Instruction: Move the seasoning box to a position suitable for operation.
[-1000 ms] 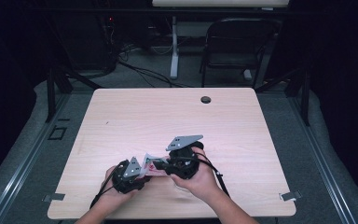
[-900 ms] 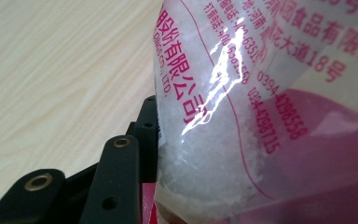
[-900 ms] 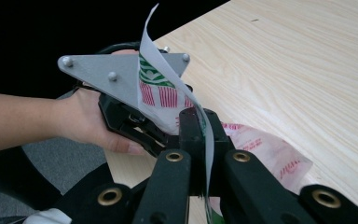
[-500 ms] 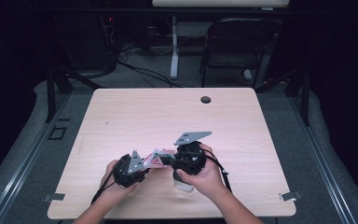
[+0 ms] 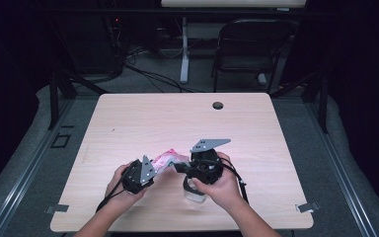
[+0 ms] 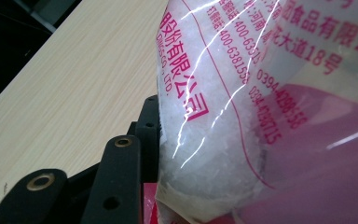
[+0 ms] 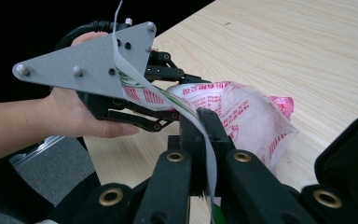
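A clear plastic bag [image 5: 170,159] of white granules with pink print hangs between my two grippers, above the table's near half. My left gripper [image 5: 153,170] is shut on one end of it. In the left gripper view the bag [image 6: 261,93] bulges against one black finger [image 6: 121,172]. My right gripper [image 7: 205,122] is shut on a thin white strip [image 7: 130,79] of the bag's edge, and this strip runs up across the left gripper's grey plate [image 7: 84,60]. In the high view the right gripper [image 5: 178,167] meets the bag from the right.
A small clear container [image 5: 195,193] stands on the table under the right hand. The light wooden table [image 5: 177,118] has a dark cable hole [image 5: 218,105] near its far edge. A chair [image 5: 251,49] and cables stand on the floor beyond.
The left gripper has risen a little with the bag. The right hand has shifted slightly right, and the clear container now shows beneath it.
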